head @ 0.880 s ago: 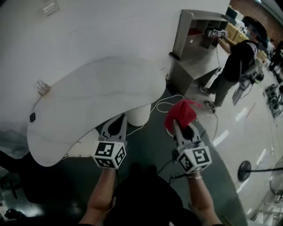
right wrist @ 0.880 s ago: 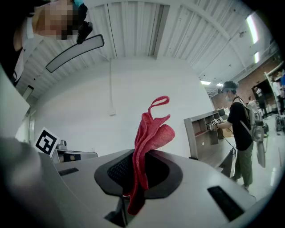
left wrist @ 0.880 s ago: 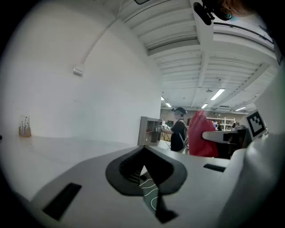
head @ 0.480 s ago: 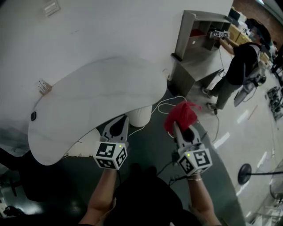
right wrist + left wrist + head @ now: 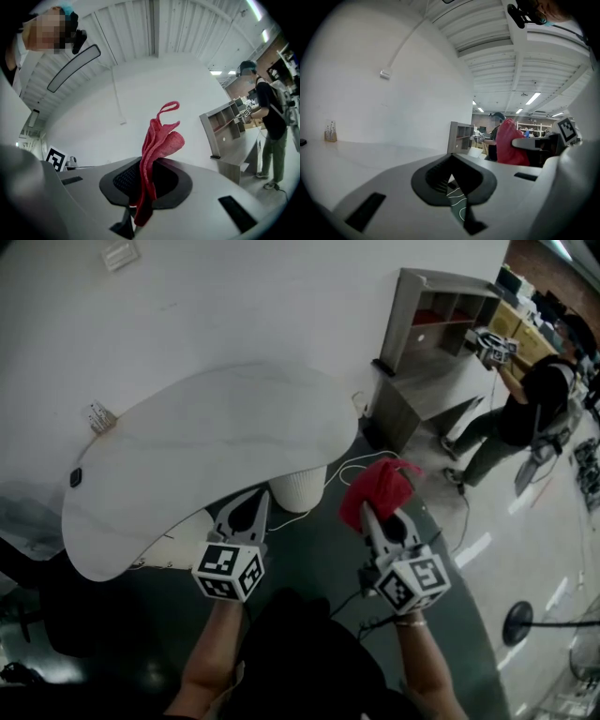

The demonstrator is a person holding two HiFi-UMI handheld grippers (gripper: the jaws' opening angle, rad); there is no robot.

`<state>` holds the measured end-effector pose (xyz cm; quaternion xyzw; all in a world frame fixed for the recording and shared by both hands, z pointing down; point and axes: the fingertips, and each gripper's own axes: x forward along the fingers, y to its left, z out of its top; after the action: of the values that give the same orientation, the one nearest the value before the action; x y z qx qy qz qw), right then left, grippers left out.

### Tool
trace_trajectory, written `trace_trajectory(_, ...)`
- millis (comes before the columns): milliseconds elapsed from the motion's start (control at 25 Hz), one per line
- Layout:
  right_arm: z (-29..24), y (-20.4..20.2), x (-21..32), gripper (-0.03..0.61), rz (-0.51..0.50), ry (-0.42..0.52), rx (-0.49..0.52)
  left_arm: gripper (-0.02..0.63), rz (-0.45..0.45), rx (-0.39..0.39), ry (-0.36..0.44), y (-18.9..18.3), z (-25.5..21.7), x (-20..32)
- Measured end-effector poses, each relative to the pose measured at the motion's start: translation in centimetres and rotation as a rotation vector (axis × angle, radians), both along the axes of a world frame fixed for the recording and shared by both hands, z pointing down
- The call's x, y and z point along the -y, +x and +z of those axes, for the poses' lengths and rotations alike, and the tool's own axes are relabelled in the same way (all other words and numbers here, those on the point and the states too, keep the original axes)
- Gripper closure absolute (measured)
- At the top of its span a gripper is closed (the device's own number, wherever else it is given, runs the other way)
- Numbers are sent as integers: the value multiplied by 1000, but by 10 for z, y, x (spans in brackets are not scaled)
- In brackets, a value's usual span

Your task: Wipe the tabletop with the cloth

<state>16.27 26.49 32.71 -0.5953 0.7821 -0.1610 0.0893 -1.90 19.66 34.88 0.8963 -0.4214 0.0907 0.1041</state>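
Here, the right hand-held gripper has its jaws shut tight on the red cloth. The cloth sticks up out of the jaws in a bunch. It is over the dark floor, just off the edge of the white tabletop, and does not touch it. The left hand-held gripper is beside the right one, near the tabletop's edge. Its jaws are closed together and hold nothing. A white stand is under the tabletop, and a white cord lies on the floor near it. Far off, a person stands by a grey shelf.
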Motion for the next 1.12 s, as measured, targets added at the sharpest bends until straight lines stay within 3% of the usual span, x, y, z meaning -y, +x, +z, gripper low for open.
trace_trajectory(200, 8, -1, 10, 528, -37, -18, 49, 612, -26, 13, -9, -5, 5, 4)
trace_trajectory(400, 12, -6, 47, 528, -40, -32, 48, 612, -32, 34, -22, -12, 13, 41)
trace_trajectory(720, 18, -21, 148, 528, -75, -66, 86, 612, -22, 10, -49, -8, 33, 154)
trace_trajectory(1120, 25, -51, 289, 528, -136, -185, 175, 612, -12, -35, -98, -22, 38, 284)
